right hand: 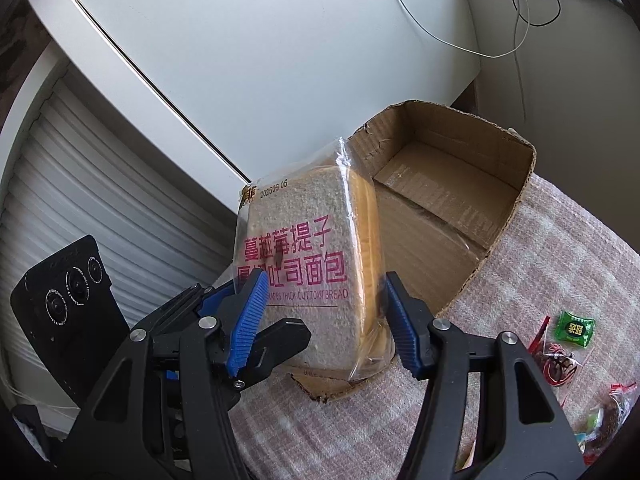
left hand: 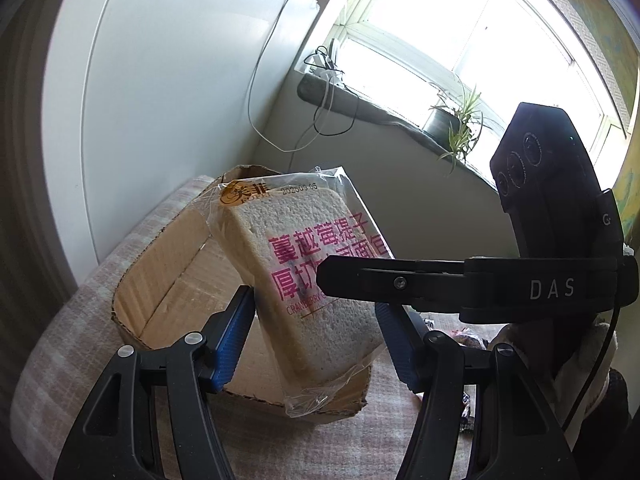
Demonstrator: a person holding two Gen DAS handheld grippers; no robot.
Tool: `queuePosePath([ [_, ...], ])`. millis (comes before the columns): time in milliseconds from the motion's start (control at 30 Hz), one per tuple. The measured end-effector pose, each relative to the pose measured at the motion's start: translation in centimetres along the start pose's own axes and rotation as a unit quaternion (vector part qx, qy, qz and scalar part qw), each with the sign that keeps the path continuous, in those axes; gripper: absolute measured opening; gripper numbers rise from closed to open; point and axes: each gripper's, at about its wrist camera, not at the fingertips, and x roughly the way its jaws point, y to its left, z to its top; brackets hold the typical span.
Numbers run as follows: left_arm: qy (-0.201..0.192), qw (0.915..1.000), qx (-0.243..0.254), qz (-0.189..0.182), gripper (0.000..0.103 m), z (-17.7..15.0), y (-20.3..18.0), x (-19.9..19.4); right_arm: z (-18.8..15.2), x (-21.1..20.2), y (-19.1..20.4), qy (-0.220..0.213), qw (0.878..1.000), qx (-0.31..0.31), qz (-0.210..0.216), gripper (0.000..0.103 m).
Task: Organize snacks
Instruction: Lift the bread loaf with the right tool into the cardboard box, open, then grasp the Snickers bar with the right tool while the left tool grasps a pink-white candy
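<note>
Above the open cardboard box [right hand: 448, 216] on the checked cloth [right hand: 560, 248], a wrapped slice of toast bread [right hand: 304, 264] hung tilted, not yet lowered inside. Both grippers flanked it: the right gripper [right hand: 320, 316] had its blue pads pressed against the packet's two sides, while the left gripper [left hand: 316, 336] stood wider, and whether it touched the wrapper could not be told. The box looked empty, so the sorting seemed barely begun (a green candy [right hand: 574, 329] and other small packets [right hand: 556, 364] waited on the cloth). Its clear wrapper carried magenta lettering over pale, thick-cut crumb.
</note>
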Motion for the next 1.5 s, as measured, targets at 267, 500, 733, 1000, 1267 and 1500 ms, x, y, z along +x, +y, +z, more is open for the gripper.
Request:
queuePosePath([
  [267,0.002,0.9994,0.005,0.035,0.053,-0.3,0.6,0.5,-0.2,-0.1,-0.8,-0.007,1.0,0.011,-0.027,0.063],
  [500,-0.002,0.9993,0.004,0.037,0.053,-0.6,0.4,-0.4,-0.9,-1.5,-0.5,-0.015,0.999,0.005,-0.044,0.064],
  [733,-0.006,0.9994,0.011,0.033,0.053,-0.5,-0.8,-1.3,-1.7,-3.3,-1.1,-0.033,0.997,-0.001,-0.063,0.07],
  [1000,0.004,0.9997,0.022,0.013,0.055,-1.7,-3.3,-1.9,-6.1,-9.3,-3.2,-0.065,0.991,-0.004,-0.117,0.071],
  [1267,0.036,0.9986,0.036,-0.014,0.056,-4.1,-6.6,-1.3,-11.8,-15.4,-7.5,-0.088,0.978,0.021,-0.188,0.071],
  [1500,0.071,0.9959,0.046,-0.032,0.056,-6.4,-9.2,-0.4,-15.2,-19.9,-12.8,-0.099,0.966,0.076,-0.227,0.071],
])
